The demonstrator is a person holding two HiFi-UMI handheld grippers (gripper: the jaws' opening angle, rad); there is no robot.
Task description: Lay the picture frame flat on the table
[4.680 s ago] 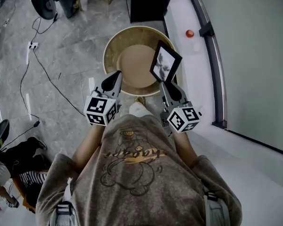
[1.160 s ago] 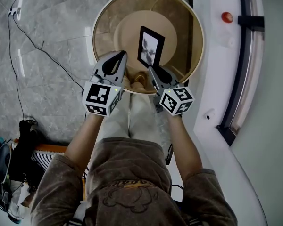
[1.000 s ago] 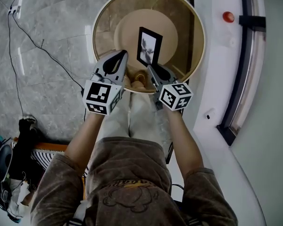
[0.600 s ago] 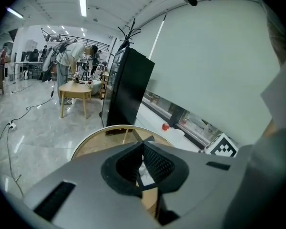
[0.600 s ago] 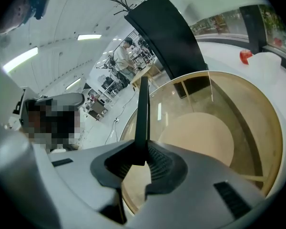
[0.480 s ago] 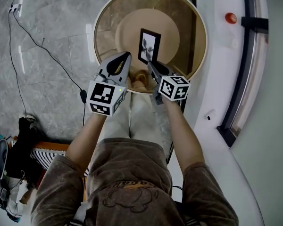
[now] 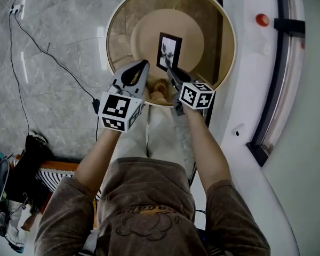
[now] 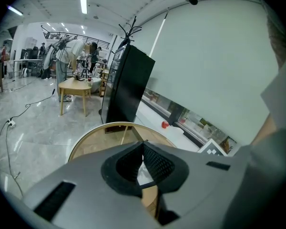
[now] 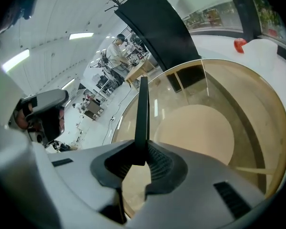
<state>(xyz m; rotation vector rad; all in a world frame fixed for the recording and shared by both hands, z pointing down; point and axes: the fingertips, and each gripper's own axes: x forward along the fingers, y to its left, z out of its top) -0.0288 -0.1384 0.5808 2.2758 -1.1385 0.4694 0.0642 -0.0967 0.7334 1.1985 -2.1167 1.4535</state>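
Picture frame (image 7: 169, 51) lower over round table (image 7: 122, 42), marble floor (image 7: 58, 25)

The right tongs (image 7: 170, 72) hide one lower corner of the picture frame (image 7: 169, 49).

The picture frame (image 7: 169, 52) looks matt black, the round table (image 7: 119, 41) glassy over pale wood, the floor (image 7: 58, 31) polished stone.
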